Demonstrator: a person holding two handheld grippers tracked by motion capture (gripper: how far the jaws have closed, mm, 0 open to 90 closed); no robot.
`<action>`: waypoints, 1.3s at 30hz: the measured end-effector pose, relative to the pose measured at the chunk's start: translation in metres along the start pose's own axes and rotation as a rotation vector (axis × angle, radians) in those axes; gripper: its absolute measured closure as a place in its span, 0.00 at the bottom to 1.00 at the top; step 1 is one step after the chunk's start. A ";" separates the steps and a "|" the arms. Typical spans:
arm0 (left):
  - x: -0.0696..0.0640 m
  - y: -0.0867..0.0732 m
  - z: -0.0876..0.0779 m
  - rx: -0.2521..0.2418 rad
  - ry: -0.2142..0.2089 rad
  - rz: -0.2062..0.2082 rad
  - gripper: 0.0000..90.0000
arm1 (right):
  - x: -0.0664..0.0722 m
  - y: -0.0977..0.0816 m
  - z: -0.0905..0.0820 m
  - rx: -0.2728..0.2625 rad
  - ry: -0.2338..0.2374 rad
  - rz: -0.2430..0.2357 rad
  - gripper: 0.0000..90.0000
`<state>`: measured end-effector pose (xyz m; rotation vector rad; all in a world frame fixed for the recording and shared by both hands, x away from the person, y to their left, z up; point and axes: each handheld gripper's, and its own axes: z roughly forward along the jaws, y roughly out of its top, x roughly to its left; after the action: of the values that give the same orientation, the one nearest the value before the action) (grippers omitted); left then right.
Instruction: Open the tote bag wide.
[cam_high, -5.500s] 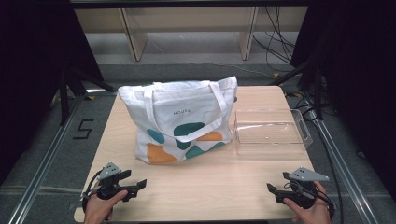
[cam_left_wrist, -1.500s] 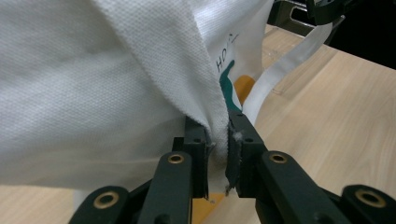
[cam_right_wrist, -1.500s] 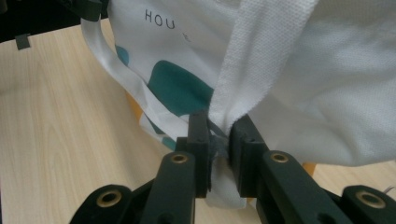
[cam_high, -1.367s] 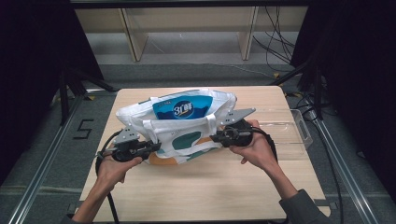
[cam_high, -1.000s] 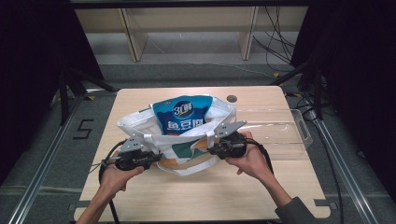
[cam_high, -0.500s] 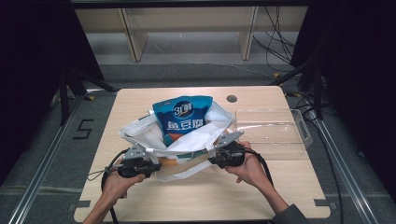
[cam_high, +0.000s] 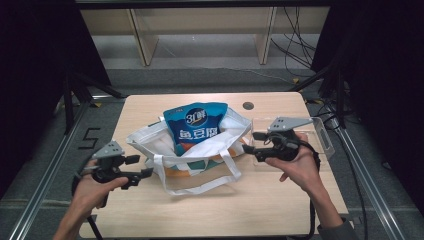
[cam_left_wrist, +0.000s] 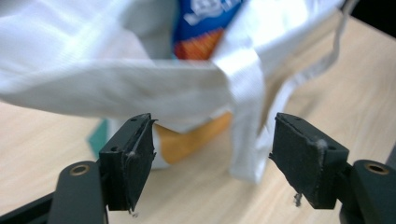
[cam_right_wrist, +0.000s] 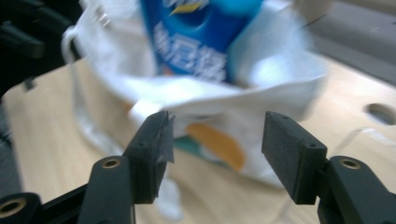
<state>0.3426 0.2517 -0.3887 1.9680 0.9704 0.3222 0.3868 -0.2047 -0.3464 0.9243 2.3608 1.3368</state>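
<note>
Blue printed snack pouch (cam_high: 196, 125) stands upright in white fabric tote bag (cam_high: 200, 150) mid-table, between my tongs. Left gripper (cam_high: 142, 175) and right gripper (cam_high: 250, 148) both spread, empty. Right looks nearer the pouch, though its view is blurred.

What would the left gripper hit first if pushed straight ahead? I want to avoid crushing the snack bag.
Probably the white tote bag: its folded rim and strap hang just ahead of the open left gripper. The blue snack bag sits behind that cloth.
</note>
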 end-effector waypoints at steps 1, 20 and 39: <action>0.003 0.004 -0.003 -0.023 0.019 -0.009 0.32 | -0.005 0.004 -0.001 -0.009 -0.024 0.003 0.46; 0.052 0.046 0.038 -0.041 0.172 -0.010 0.71 | -0.038 0.025 0.049 0.129 -0.111 -0.021 0.87; 0.082 -0.014 0.127 0.171 0.166 -0.045 0.99 | -0.033 -0.015 0.110 0.381 -0.211 -0.143 0.95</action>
<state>0.4597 0.2393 -0.4843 2.0956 1.1802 0.3934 0.4625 -0.1587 -0.4203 0.9196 2.4997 0.7098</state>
